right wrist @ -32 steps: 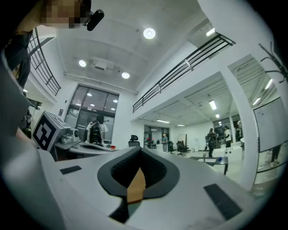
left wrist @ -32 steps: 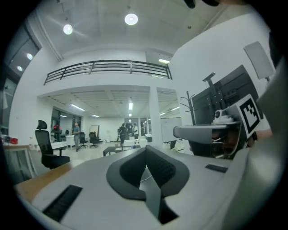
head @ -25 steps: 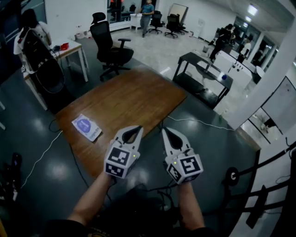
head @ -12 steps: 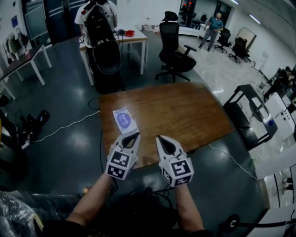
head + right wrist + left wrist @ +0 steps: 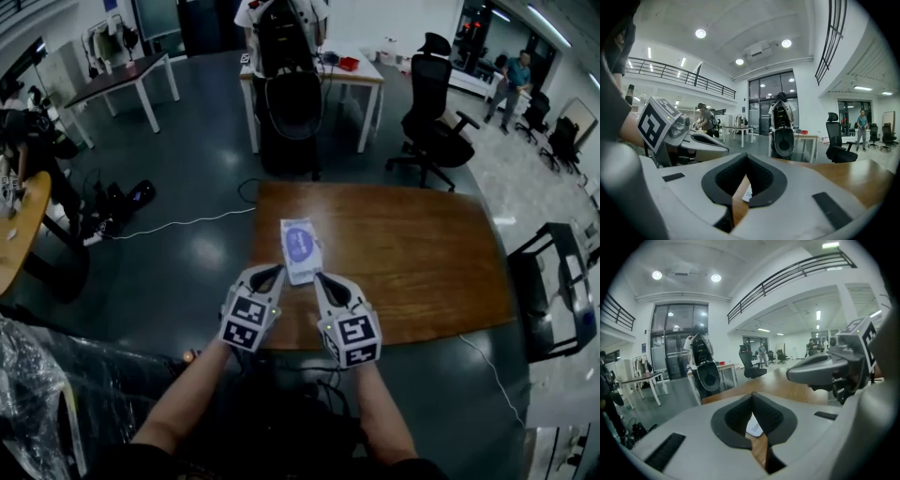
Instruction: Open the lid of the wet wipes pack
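Left gripper (image 5: pixel 274 270) and right gripper (image 5: pixel 320 278): each has its jaws closed tip to tip, with nothing held. Wet wipes pack (image 5: pixel 301 248) lies flat just ahead, its near end between the two tips. It sits on the left part of the wooden table (image 5: pixel 422 253).

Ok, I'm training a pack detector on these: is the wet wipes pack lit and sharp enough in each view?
Head view: dim but sharp, wet wipes pack clear on the table, lamp glare on the floor. Left gripper view and right gripper view: strong fisheye, black corners, pack just a sliver past the fingers.
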